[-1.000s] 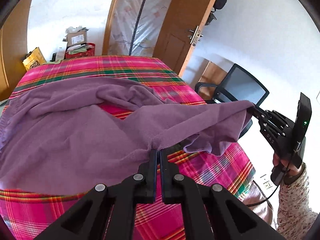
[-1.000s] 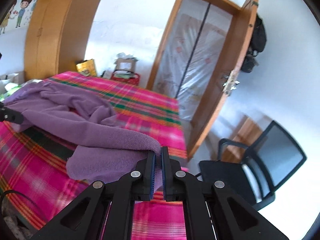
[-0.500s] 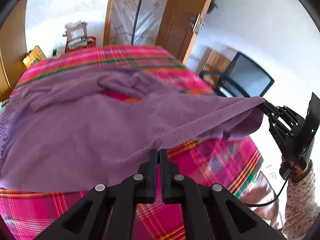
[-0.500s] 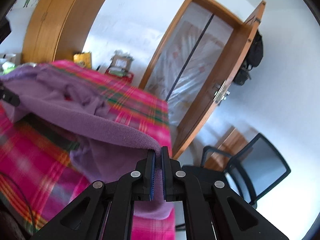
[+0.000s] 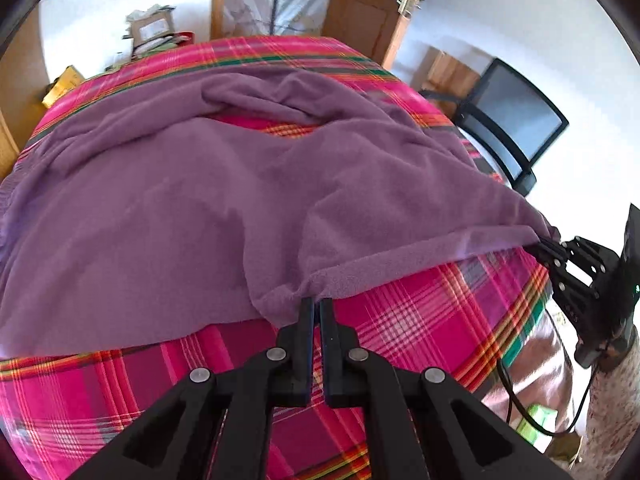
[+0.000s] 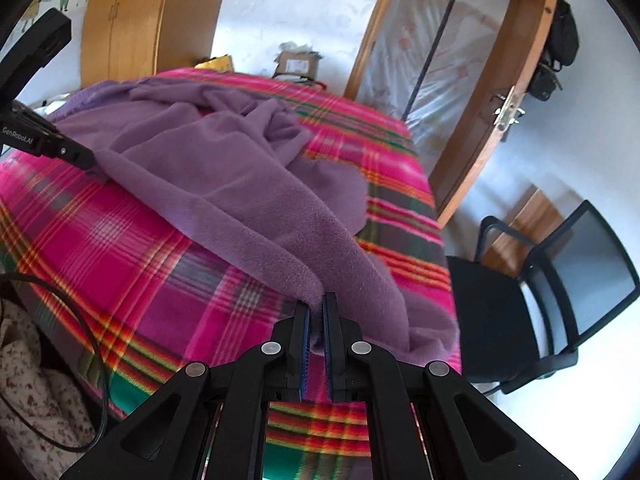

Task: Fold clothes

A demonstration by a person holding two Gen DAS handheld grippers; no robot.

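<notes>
A purple fleece garment (image 5: 208,200) lies spread over a pink plaid bed cover (image 5: 420,320). My left gripper (image 5: 314,304) is shut on its near hem. In the left wrist view my right gripper (image 5: 542,245) pinches the hem's other end at the far right. In the right wrist view the right gripper (image 6: 316,308) is shut on a fold of the purple fleece garment (image 6: 224,184), which drapes toward the bed's corner. My left gripper (image 6: 90,162) grips the cloth at the far left there. The hem runs taut between both grippers, low over the pink plaid bed cover (image 6: 120,248).
A black mesh chair (image 6: 560,292) stands beside the bed's right side. An open wooden door (image 6: 492,92) and a plastic-covered doorway (image 6: 420,40) lie beyond the bed. Boxes (image 5: 152,30) sit past its far end. A floral sleeve (image 5: 612,412) and a cable (image 6: 80,360) hang near the bed edge.
Both grippers have come down toward the bed with the hem still pinched. The fleece has settled flatter over the plaid cover and hangs less in the air.
</notes>
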